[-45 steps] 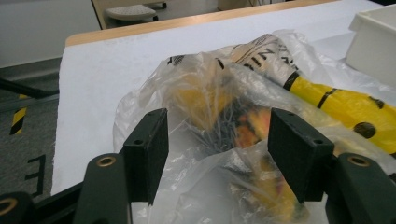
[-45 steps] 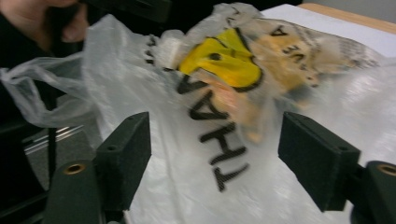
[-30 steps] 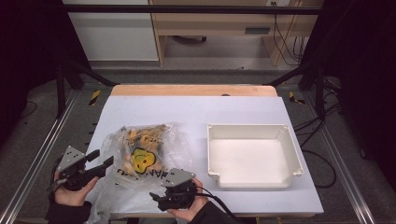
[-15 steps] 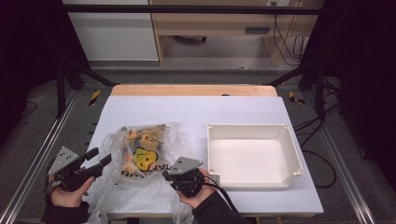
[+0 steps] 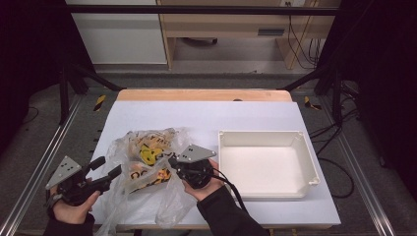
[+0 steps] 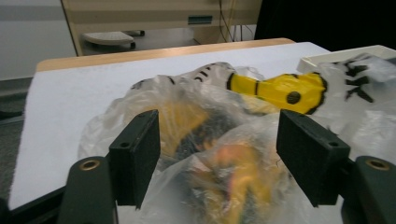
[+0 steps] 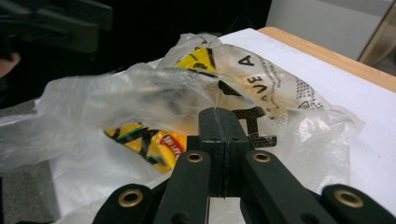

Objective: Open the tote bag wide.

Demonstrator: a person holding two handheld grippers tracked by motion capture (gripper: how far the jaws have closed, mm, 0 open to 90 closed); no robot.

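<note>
Plastic bag [image 5: 147,162], thin and see-through with black lettering, lies crumpled on the white table cover [image 5: 206,118] just beside the left wall of the white tray [image 5: 268,164], which I take as my landmark. Inside the bag I see yellow packets [image 6: 280,91] and some orange pieces, too blurred through the film to name. I judge the bag light, limp and slippery: the film will stretch and slide instead of lifting as one piece, and the contents will sag toward the lowest corner.

My right gripper [image 7: 218,122] sits at the bag's near edge on the side facing the tray, and its jaws are pressed flat together; the film bunches around the tips, but I cannot tell for sure whether a fold is pinched between them. My left gripper [image 6: 222,149] is on the far side of the bag from the tray, at the table's near corner. Its jaws have just been opening and now stand spread, with crumpled film bulging up in the gap but neither pad pressing on it.

As I judge it, the best hold is a gathered fold of film near the bag's mouth, not the smooth bulge over the packets, where the pads would slip. The tray itself holds nothing. Beyond it, black frame rails [image 5: 339,162] run along the table.
</note>
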